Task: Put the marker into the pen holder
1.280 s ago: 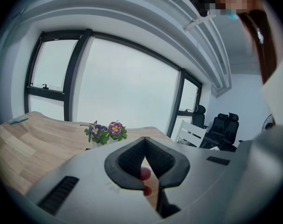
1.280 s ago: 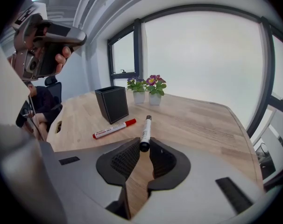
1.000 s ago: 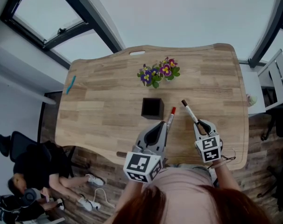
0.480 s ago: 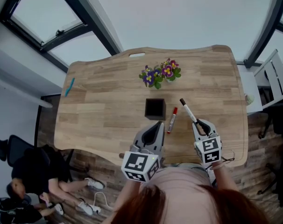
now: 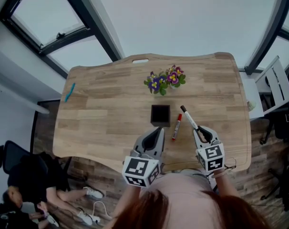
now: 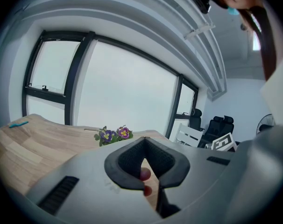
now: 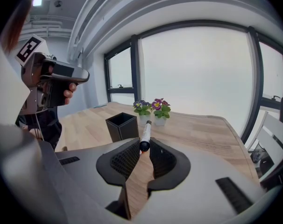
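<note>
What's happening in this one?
A person works two handheld grippers over a wooden table. The right gripper is clamped on a white marker with a black cap, right of the black square pen holder and not yet in it. The left gripper is shut and empty. A red marker lies on the table between the grippers.

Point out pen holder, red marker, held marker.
pen holder (image 7: 127, 130): right gripper view, side wall.
red marker (image 5: 176, 128): head view, mid barrel.
held marker (image 7: 145, 133): right gripper view, white barrel.

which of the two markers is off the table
The black-capped marker, clamped in the right gripper. The red-capped marker lies flat on the table beside the pen holder.
</note>
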The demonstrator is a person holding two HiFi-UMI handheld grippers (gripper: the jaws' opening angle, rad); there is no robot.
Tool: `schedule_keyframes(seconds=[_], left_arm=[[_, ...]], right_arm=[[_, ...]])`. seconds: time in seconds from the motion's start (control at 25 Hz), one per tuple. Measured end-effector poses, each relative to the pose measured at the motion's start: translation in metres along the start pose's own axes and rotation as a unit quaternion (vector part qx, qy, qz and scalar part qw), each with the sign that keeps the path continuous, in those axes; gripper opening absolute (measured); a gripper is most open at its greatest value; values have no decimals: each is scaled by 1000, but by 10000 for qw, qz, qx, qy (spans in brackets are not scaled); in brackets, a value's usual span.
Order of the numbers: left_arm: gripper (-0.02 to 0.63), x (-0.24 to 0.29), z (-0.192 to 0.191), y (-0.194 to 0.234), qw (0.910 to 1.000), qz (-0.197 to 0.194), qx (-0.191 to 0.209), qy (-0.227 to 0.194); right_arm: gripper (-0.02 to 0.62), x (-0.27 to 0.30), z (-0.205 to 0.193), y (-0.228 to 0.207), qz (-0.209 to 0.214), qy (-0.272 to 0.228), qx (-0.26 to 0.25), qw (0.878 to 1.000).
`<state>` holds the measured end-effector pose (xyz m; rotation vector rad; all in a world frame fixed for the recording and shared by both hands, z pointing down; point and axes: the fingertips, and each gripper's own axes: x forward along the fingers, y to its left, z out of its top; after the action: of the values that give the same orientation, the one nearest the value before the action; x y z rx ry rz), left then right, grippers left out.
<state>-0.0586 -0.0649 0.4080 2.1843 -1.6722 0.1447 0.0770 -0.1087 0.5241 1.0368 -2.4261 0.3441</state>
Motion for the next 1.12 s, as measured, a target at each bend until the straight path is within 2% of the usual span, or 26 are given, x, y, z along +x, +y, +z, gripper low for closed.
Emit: schedule_keyframes(seconds=[0.72, 1.12], left_arm=[[2, -6, 6, 23, 9998, -2, -117, -145], [2, -3, 8, 32, 9997, 65, -165, -164]], right_arm=[[60, -6, 36, 22, 212, -265, 99, 9994], [60, 3, 49, 39, 513, -338, 41, 9981]])
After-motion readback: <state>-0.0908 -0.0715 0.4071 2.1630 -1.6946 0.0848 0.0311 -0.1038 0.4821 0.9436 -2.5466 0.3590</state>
